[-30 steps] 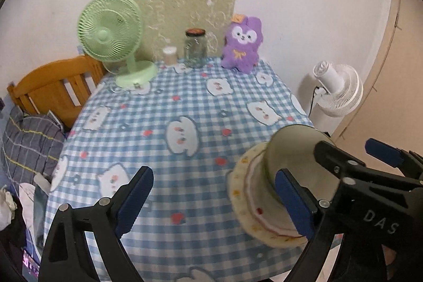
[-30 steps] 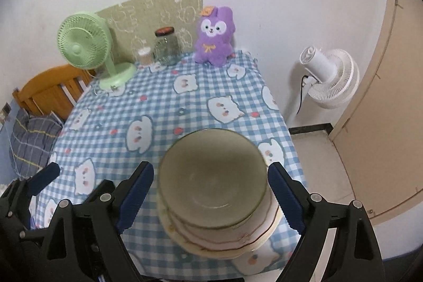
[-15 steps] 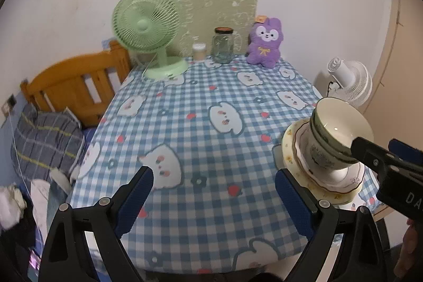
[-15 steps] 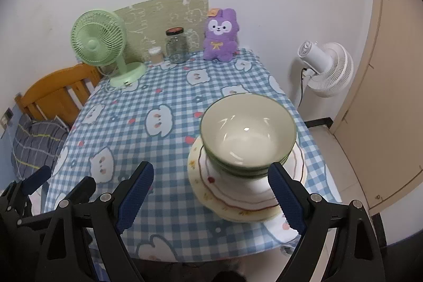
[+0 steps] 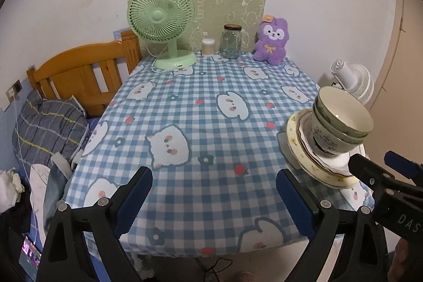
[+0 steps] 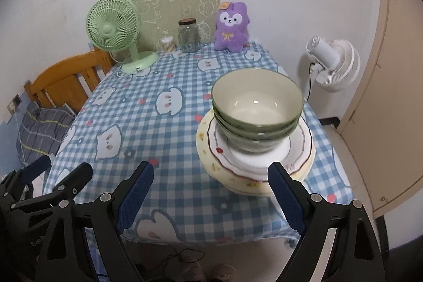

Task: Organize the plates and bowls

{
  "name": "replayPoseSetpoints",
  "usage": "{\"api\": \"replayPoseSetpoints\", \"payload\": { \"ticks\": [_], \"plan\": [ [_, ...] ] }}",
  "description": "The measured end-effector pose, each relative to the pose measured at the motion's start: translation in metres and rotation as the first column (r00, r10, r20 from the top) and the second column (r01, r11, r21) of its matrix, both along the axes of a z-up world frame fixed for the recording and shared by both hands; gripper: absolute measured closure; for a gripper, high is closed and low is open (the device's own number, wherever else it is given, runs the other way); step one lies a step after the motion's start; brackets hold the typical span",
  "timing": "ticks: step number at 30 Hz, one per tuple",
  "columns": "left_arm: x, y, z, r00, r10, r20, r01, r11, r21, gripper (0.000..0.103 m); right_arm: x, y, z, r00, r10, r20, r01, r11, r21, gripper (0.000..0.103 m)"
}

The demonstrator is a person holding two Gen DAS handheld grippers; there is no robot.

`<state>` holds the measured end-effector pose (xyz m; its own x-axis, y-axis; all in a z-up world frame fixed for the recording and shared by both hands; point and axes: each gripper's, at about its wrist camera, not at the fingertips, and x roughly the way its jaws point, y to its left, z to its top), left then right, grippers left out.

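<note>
Nested green bowls (image 6: 256,110) sit on a pile of plates (image 6: 301,147), white ones with a red rim over a yellow flowered one, near the right edge of the checked table (image 6: 158,128). My right gripper (image 6: 210,176) hangs open and empty in front of the stack, whose near rim lies just beyond the right fingertip. In the left wrist view the bowls (image 5: 341,123) and plates (image 5: 296,147) are at the right. My left gripper (image 5: 212,184) is open over the table's near edge, holding nothing. Each gripper shows in the other view: right gripper (image 5: 380,164), left gripper (image 6: 58,171).
At the back of the table stand a green fan (image 5: 161,15), a small swab pot (image 5: 208,46), a glass jar (image 5: 231,41) and a purple plush (image 5: 271,42). A wooden bed frame (image 5: 79,73) and pillow (image 5: 50,128) are left; a white floor fan (image 6: 333,65) and door (image 6: 391,102) are right.
Both grippers have drawn back from the table toward its near edge. The stack, which sat between the right gripper's fingers, now stands ahead of them on the table.
</note>
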<state>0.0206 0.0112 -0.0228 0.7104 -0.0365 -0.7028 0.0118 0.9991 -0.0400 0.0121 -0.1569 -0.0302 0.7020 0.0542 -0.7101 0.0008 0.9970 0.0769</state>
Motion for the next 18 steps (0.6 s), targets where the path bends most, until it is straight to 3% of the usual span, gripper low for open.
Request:
{"api": "replayPoseSetpoints", "payload": {
  "ticks": [18],
  "plan": [
    [-0.019,-0.008,0.004,0.999,0.046,0.018,-0.046,0.999,0.029,0.007,-0.017,-0.002,0.004,0.999,0.027,0.033,-0.027,1.0,0.004,0.013]
  ]
}}
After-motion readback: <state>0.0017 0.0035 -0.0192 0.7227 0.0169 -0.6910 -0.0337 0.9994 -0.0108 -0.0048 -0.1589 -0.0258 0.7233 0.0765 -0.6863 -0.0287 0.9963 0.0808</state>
